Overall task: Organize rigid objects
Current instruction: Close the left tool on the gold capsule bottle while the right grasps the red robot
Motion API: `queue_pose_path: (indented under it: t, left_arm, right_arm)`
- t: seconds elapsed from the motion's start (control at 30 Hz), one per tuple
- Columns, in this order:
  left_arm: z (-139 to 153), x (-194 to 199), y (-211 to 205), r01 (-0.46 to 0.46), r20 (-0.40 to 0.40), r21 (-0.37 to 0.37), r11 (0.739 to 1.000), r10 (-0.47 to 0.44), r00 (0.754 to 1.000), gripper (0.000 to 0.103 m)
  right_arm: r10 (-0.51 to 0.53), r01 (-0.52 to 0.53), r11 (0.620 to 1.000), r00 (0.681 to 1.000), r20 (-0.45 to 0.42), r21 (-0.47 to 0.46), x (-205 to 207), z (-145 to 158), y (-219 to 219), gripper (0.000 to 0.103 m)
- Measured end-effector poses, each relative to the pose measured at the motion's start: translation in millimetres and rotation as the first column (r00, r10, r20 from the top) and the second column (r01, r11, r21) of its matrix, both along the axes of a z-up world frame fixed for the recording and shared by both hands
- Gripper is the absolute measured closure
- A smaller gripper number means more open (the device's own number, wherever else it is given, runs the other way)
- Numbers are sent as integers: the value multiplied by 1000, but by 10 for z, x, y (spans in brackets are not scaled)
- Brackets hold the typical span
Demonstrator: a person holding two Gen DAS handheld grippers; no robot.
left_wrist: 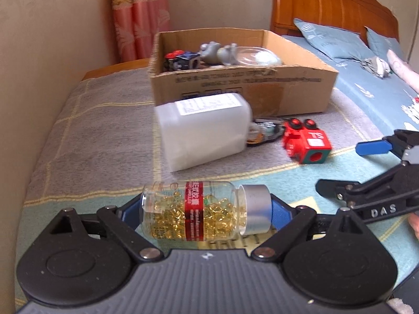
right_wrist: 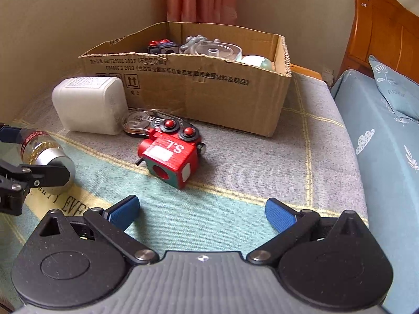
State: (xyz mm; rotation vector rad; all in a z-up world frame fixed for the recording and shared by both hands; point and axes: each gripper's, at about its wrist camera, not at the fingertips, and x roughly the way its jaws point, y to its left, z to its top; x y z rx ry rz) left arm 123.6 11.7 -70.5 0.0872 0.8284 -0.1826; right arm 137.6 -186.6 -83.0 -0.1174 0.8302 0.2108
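Observation:
My left gripper (left_wrist: 207,209) is shut on a clear capsule bottle (left_wrist: 199,210) with a silver cap, held sideways by its two ends; the bottle also shows in the right wrist view (right_wrist: 44,154). My right gripper (right_wrist: 201,213) is open and empty above the blanket, short of a red toy cube (right_wrist: 170,154). The cube (left_wrist: 306,141), a white plastic jar (left_wrist: 204,130) lying on its side and a tape dispenser (left_wrist: 264,130) lie in front of a cardboard box (left_wrist: 248,89) that holds several items.
The box (right_wrist: 188,89) stands at the back of the blanket-covered surface near the wall and pink curtain (left_wrist: 138,18). A bed with blue pillows (left_wrist: 330,39) and a wooden headboard lies to the right. The right gripper's body (left_wrist: 379,178) shows at the left view's right edge.

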Motion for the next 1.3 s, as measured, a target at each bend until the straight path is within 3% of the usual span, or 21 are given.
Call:
queue_pose_path:
  t: [0.27,0.47,0.67,0.83,0.97,1.3]
  left_arm:
    - [-10,31,386,-123,2,7,992,123,992,10]
    - [-13,44,436,-118,5,-2,993,118,993,10]
    - [-13,45,440,-110,5,-10,994,110,994,10]
    - [-24,59,445,-109,5,-17,994,109,994,10]
    - [-27,50,452,-116,1,-20,993,116,993,10]
    - [74,-25,464,-78,-29,5,997,78,997,10]
  right_arm:
    - [106,-106,994,994,13,8,73,23,363,0]
    - [123,-123,992,992,36,19,186,20,514,1]
    - [95,-95,995,994,54,10,288,61,487,19]
    - [81,-82,997,995,61,2,308,75,473,28]
    - [82,-81,997,994,70,-17,301,103,466,46]
    - [129,-126,991,990,56,-48,235,212,365,47]
